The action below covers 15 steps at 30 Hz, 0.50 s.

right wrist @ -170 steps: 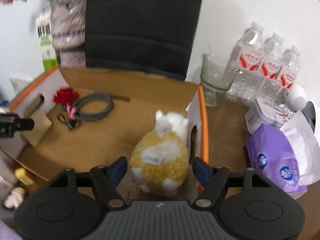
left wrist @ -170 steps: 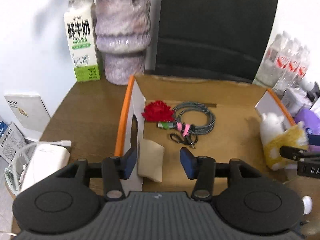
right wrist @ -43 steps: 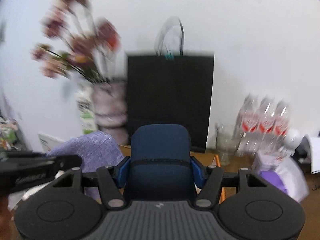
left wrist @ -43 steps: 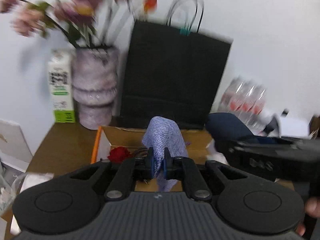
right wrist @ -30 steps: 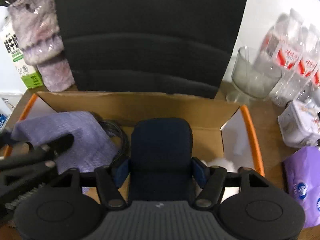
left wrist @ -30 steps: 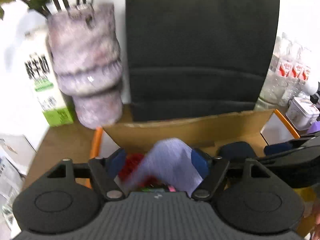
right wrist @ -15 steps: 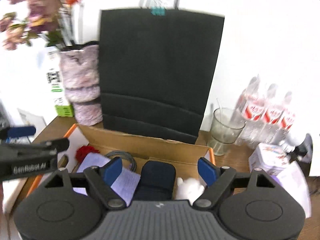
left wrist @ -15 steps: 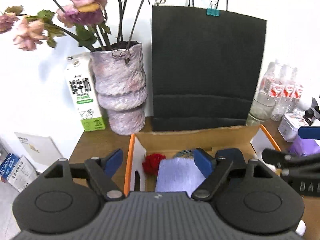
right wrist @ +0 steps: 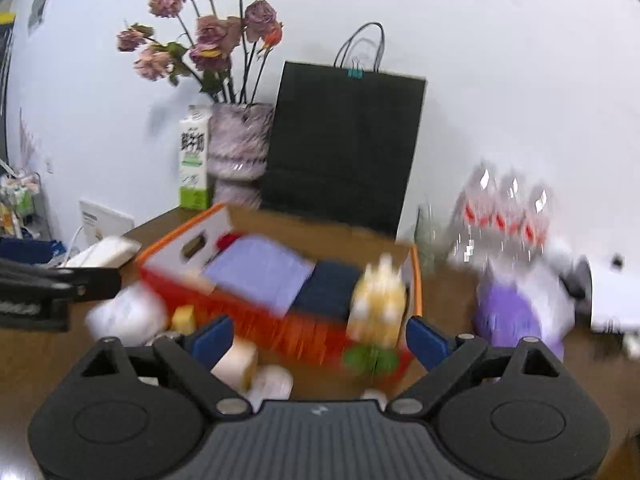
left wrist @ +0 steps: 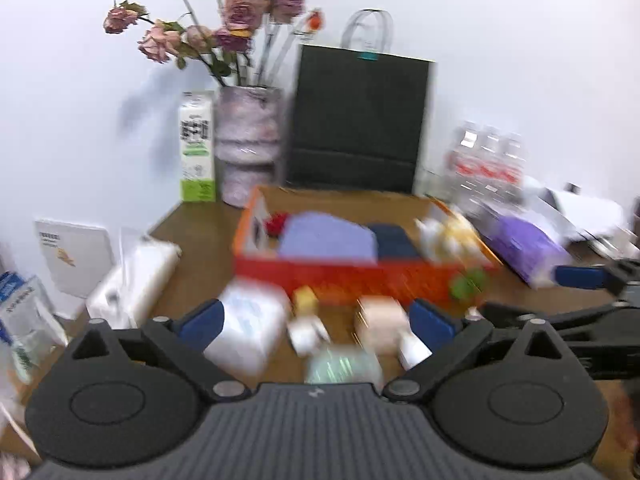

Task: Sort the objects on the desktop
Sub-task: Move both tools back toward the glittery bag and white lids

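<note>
- Inside the orange cardboard box (left wrist: pixel 360 268), the lilac cloth (left wrist: pixel 326 236) and the dark blue case (left wrist: pixel 394 240) are laid side by side, likely as sorted items.
- Both the left gripper (left wrist: pixel 316 318) and the right gripper (right wrist: pixel 318 336) have just been opening; the fingers are spread wide, with nothing pinched.
- Small objects before the box are blurred and cannot be named; some are cut off by the grippers.

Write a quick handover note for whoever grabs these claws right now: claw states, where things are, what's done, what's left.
Left claw: open, empty, jaws just widened.
Right claw: open, empty, jaws just widened.
In the orange box: lilac cloth, navy pouch, plush toy, red flower.
Left: small items lie on the desk in front of the box; blur hides what they are.
</note>
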{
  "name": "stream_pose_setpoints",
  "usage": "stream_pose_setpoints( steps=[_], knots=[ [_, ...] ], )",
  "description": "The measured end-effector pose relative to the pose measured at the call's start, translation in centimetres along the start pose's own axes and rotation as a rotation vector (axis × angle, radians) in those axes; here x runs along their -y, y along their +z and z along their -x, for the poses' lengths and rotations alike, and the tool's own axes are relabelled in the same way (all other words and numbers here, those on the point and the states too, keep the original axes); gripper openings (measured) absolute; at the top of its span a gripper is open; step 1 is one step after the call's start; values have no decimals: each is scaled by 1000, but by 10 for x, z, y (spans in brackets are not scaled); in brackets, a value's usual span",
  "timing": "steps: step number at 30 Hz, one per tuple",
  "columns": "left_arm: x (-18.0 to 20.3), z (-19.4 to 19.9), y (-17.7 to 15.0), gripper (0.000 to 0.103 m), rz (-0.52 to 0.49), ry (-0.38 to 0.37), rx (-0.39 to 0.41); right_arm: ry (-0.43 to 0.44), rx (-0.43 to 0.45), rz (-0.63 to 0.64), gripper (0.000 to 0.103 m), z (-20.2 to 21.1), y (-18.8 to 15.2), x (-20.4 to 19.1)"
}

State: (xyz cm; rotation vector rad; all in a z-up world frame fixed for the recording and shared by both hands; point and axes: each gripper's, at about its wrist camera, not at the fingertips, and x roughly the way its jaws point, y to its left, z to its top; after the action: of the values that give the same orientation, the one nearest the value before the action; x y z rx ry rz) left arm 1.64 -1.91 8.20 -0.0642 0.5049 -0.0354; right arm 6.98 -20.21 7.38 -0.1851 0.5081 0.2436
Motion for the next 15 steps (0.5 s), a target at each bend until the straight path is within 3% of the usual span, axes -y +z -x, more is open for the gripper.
stream_pose_setpoints(
  steps=[3, 8, 15],
  knots=[
    [8, 21, -43, 103, -47, 19, 43, 39, -50, -11, 93, 15, -48, -11],
    [5, 30, -80, 103, -15, -60, -28, 111, -102, -117, 93, 38, -97, -19],
    [9, 28, -99, 103, -47, 23, -6, 88, -65, -202, 100, 64, -132, -19]
  ],
)
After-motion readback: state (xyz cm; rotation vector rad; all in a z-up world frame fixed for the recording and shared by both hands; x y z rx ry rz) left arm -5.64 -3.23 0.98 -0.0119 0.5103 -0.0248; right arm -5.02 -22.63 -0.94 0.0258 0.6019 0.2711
